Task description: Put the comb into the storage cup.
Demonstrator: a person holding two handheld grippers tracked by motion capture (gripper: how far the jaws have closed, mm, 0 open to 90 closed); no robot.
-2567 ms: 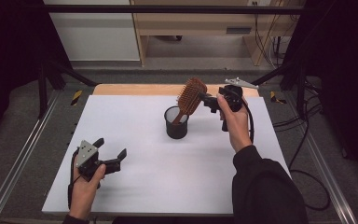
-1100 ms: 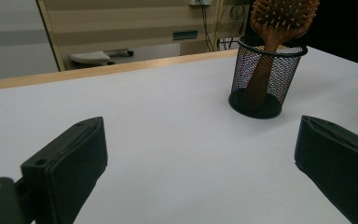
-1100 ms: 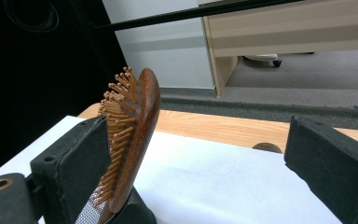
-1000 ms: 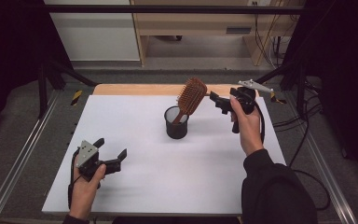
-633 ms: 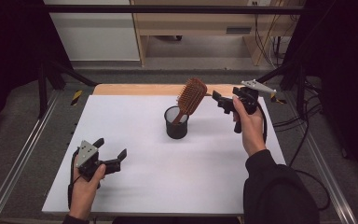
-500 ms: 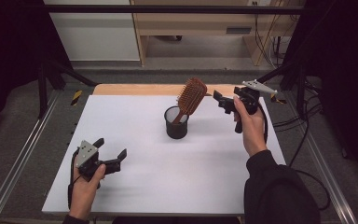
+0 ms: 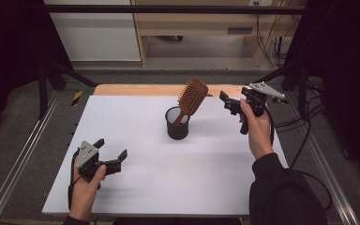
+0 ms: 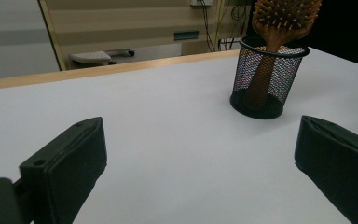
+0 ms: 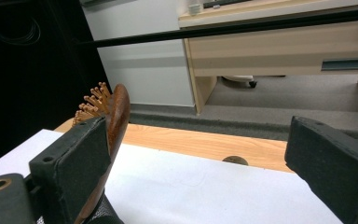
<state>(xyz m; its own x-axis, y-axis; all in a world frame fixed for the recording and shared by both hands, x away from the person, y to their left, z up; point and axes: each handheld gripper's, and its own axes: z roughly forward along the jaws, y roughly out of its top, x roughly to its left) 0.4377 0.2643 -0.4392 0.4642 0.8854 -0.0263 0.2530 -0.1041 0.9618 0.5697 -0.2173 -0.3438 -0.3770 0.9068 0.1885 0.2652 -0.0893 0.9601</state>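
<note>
Hairbrush (image 7: 192, 95): standing handle-down in the black mesh cup (image 7: 176, 127) at the centre of the frame, head leaning up and to the right, so the cup rim is propping it.
Mesh cup: sitting on the white desk (image 7: 168, 183), toward its far edge.
Right gripper (image 7: 226, 102): hanging in the air at the upper right of the frame, just beside the brush head, jaws spread wide and holding nothing; likely placed to reach for the brush.
Left gripper (image 7: 110, 150): resting low at the lower left of the frame, well apart from the cup, jaws wide open and empty, apparently idling.
Left gripper view: showing the handle (image 8: 261, 77) through the mesh, reaching the cup floor.
Right gripper view: showing the brush's smooth wooden back (image 9: 117, 116) edge-on behind one jaw.
</note>
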